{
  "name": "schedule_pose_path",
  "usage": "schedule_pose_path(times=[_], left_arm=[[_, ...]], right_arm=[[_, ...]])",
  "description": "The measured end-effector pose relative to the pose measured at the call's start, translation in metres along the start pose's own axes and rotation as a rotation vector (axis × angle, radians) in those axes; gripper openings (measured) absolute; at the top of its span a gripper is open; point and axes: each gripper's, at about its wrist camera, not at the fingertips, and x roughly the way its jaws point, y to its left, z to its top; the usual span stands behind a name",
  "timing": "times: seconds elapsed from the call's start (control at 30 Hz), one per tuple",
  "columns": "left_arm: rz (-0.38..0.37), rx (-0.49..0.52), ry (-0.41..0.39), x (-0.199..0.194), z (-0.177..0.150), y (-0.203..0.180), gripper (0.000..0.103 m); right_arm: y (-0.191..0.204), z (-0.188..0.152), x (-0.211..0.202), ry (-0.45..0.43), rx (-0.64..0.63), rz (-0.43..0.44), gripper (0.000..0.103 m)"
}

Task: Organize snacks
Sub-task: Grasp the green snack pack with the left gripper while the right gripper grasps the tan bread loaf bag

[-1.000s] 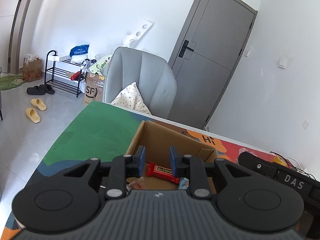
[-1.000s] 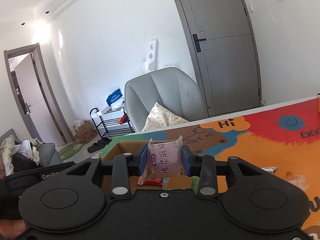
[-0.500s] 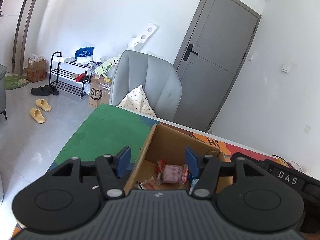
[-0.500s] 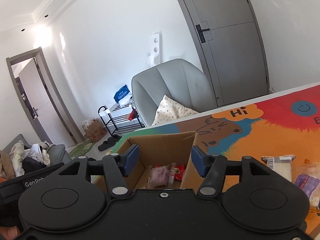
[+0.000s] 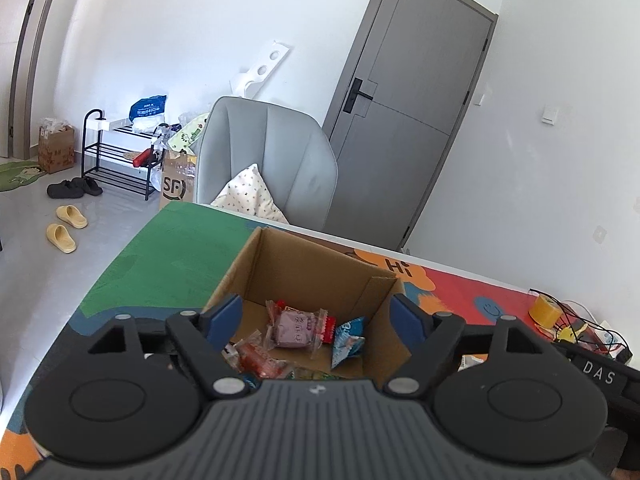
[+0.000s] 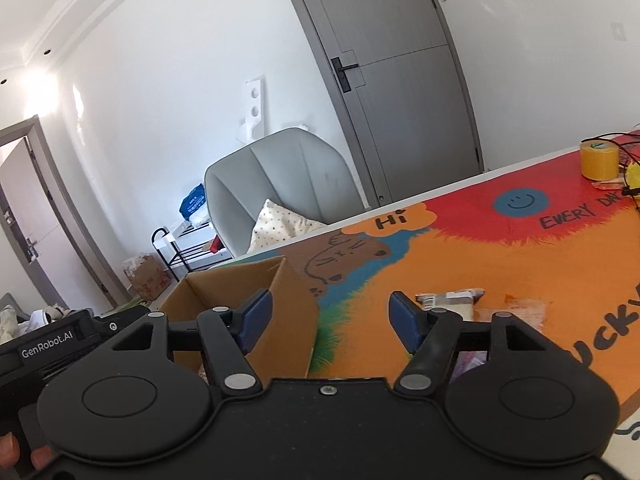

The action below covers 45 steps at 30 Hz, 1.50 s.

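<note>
Hovering with jaws spread wide and holding nothing, the left gripper (image 5: 316, 318) looks down into the open cardboard box (image 5: 256, 264) directly ahead of it. Inside lie several wrapped snacks: a pink packet (image 5: 296, 326) in the middle, a blue one (image 5: 347, 338) to its right, a red one (image 5: 256, 358) nearer and to the left. Beyond the box the table (image 5: 168, 248) shows its green mat, then a grey chair (image 5: 268, 160) and a door (image 5: 404, 128).

The right gripper (image 6: 331, 318) is likewise wide and empty. It points past the right wall of the box (image 6: 288, 304), which sits to its left. Loose snacks lie on the orange mat to its right and slightly farther: a pale wrapped bar (image 6: 452, 300) with its long axis running left to right, a clear wrapper (image 6: 516, 310) just right of that, and a purplish packet (image 6: 472, 360) partly hidden under the right finger, too covered to read. A yellow tape roll (image 6: 599, 160) stands well apart at the far right, beside some cables (image 6: 630, 184).

Judged from this layout, part of the sorting is done and the loose items remain. The right gripper is the nearer one; the pale bar lies to its right, so closing across the bar's short width would call for a rightward shift before descent.
</note>
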Motion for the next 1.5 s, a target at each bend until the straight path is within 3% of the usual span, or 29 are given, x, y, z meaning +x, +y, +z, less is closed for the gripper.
schedule_pose_path(times=[0.5, 0.67, 0.77, 0.93, 1.13, 1.5], left_arm=[[-0.109, 0.085, 0.023, -0.002, -0.022, -0.064, 0.081], [-0.142, 0.121, 0.026, 0.000, -0.031, -0.085, 0.080], [-0.155, 0.129, 0.048, 0.006, -0.037, -0.095, 0.076], [-0.169, 0.155, 0.079, 0.019, -0.047, -0.111, 0.061], [-0.176, 0.176, 0.142, 0.042, -0.066, -0.126, 0.046], [-0.121, 0.195, 0.245, 0.092, -0.090, -0.138, 0.042]], right_arm=[[-0.063, -0.003, -0.039, -0.036, 0.076, -0.120, 0.067], [-0.086, -0.006, -0.047, -0.037, 0.112, -0.169, 0.062], [-0.096, -0.009, -0.047, -0.031, 0.128, -0.185, 0.055], [-0.114, -0.016, -0.041, -0.009, 0.154, -0.208, 0.048], [-0.128, -0.028, -0.026, 0.040, 0.177, -0.207, 0.046], [-0.137, -0.036, 0.006, 0.107, 0.184, -0.194, 0.046]])
